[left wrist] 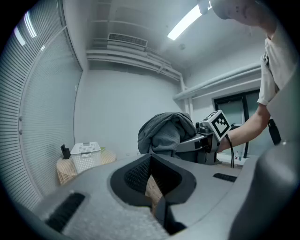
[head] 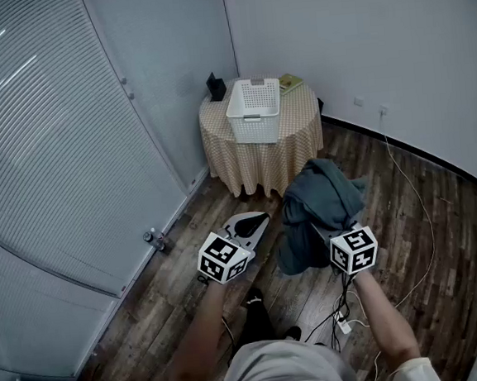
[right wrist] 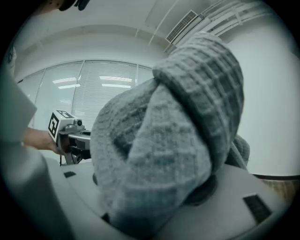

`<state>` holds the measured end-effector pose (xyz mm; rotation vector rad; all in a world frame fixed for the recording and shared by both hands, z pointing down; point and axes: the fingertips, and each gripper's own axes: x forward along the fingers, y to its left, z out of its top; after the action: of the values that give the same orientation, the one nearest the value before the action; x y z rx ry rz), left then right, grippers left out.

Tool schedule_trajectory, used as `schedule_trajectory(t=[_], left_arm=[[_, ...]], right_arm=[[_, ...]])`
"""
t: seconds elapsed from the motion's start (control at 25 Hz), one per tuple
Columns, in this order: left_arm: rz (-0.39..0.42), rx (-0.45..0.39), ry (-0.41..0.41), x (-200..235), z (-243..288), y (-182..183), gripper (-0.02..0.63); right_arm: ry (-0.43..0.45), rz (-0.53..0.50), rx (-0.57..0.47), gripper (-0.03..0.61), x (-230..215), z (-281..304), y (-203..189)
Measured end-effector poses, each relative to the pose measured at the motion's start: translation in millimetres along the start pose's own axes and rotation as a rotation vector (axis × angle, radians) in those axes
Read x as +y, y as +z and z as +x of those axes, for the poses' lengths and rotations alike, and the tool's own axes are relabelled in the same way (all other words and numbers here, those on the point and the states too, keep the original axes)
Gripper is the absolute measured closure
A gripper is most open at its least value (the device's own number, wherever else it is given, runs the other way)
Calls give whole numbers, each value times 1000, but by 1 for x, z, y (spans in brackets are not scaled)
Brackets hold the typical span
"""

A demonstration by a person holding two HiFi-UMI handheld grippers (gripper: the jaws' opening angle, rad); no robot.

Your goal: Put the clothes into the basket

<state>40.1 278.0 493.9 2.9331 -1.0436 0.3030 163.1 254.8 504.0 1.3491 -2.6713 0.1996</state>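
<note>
Head view steeply down, gripper views close-up, all sharing grey garment (head: 318, 203)

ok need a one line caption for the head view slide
right gripper holding a bundled grey knit garment, left gripper empty, white basket waiting on the round table

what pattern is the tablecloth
The tablecloth is finely checked, tan and pale; best in the head view.
</note>
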Motion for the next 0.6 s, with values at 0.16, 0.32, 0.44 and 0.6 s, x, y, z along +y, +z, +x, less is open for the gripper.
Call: schedule_trajectory(t=[0.16,0.32,0.44,0.6], left_arm=[[-10,3,3,-4,1,-1,603],[-8,2,4,-6,2,1,603],[-10,0,7,-7,3,2,603],[-6,4,17,-2,3,1,603]], right_arm=[[-1,7,-12,308,1,-4,3],[-1,6,-10,308,1,-7,3],[2,3,-2,308,0,-9,1],[46,25,-28,301,3,-10,4]])
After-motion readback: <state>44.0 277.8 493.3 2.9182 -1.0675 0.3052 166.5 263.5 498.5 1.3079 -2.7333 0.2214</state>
